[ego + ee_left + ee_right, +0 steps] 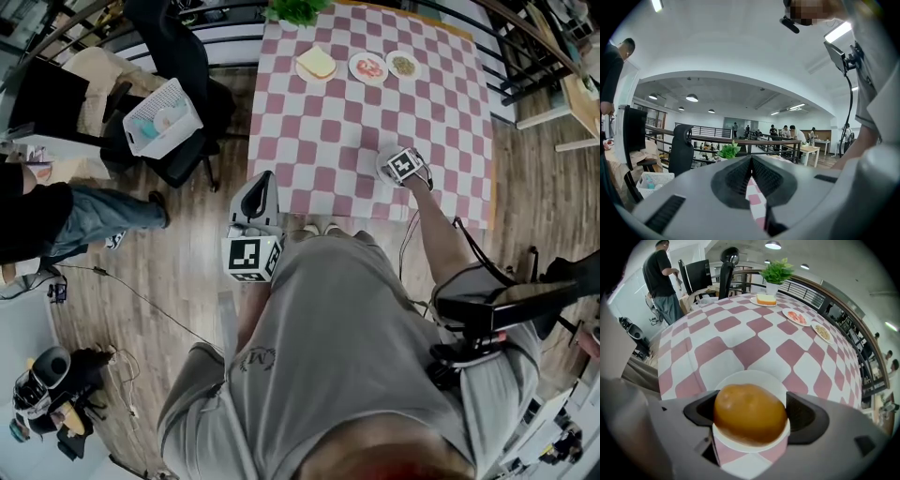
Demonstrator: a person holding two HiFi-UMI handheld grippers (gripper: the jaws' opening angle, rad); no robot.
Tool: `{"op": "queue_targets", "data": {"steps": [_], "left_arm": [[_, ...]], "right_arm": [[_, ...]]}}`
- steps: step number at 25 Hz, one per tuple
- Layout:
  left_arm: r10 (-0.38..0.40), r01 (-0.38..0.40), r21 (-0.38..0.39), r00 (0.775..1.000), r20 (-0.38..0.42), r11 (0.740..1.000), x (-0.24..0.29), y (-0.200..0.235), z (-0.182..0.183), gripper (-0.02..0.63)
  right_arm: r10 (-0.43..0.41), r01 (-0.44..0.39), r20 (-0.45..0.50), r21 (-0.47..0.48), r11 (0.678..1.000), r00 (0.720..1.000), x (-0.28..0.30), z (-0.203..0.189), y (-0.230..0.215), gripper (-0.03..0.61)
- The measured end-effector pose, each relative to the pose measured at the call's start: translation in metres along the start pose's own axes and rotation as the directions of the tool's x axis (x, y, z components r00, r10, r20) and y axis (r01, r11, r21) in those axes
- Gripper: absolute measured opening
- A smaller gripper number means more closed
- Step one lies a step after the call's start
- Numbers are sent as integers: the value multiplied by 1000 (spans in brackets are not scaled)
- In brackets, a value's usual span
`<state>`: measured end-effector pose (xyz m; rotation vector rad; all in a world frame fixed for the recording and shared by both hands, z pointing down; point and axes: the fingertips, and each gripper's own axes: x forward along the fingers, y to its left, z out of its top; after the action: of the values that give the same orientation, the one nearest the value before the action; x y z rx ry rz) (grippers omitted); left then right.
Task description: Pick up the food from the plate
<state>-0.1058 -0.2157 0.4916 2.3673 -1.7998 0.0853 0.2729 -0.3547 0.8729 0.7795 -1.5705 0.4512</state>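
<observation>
While the bun [749, 405] rests on its white plate [751, 377], your right gripper [751, 414] has one jaw against each flank of it, so it's closed on the bun. The bun is round, golden-brown and glossy, and fills the gap between the jaws. The white plate sits on the pink-and-white checked tabletop [740, 333], close to its near edge on your right side. In the head view your right gripper [401, 167] covers most of that plate and only a sliver of rim shows.

Along the far edge of the tabletop there's a row of three more dishes, well apart from the bun: sandwich plate [766, 300], plate with red food [797, 317] and plate with grains [822, 332]. A potted plant [777, 271] stands just behind the sandwich plate.

Your left gripper [751, 161] has its jaws together at the tips with nothing between them. In the head view it's off the tabletop, just beside the near-left corner and close to your body. Further left there's a dark chair [183, 56] with a white basket [161, 117] on it.
</observation>
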Motion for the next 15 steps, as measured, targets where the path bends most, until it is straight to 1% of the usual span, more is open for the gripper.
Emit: {"op": "queue_targets", "data": {"steps": [1,2,4,6,7,9,12,15], "left_arm": [[-6,6,1,1000,-2,1000,2,-1,-1,9],[-13,13,2,1000,-3,1000,4,-2,0,9],[-27,27,6,1000,-3,1000,9,-5,1,9],[-41,41,9,999,-1,999,14,-8,3,9],[-47,47,11,999,0,999,16,-9,3,9],[-59,59,14,998,-2,998,22,-10,4,9],[-84,85,18,996,-6,996,34,-11,7,9],[-119,119,28,993,-2,992,49,-13,11,9]], "right_arm": [[0,0,11,12,1000,1000,-3,0,1,425],[22,-24,43,27,999,999,-5,5,4,425],[86,-95,135,59,994,987,-9,19,13,425],[41,-56,153,95,994,987,-17,16,-1,425],[29,-49,180,108,993,983,-21,19,-6,425],[30,-66,253,134,989,967,-33,30,-9,425],[11,-84,339,201,976,941,-60,42,-17,425],[-15,-110,439,257,960,898,-96,57,-23,425]]}}
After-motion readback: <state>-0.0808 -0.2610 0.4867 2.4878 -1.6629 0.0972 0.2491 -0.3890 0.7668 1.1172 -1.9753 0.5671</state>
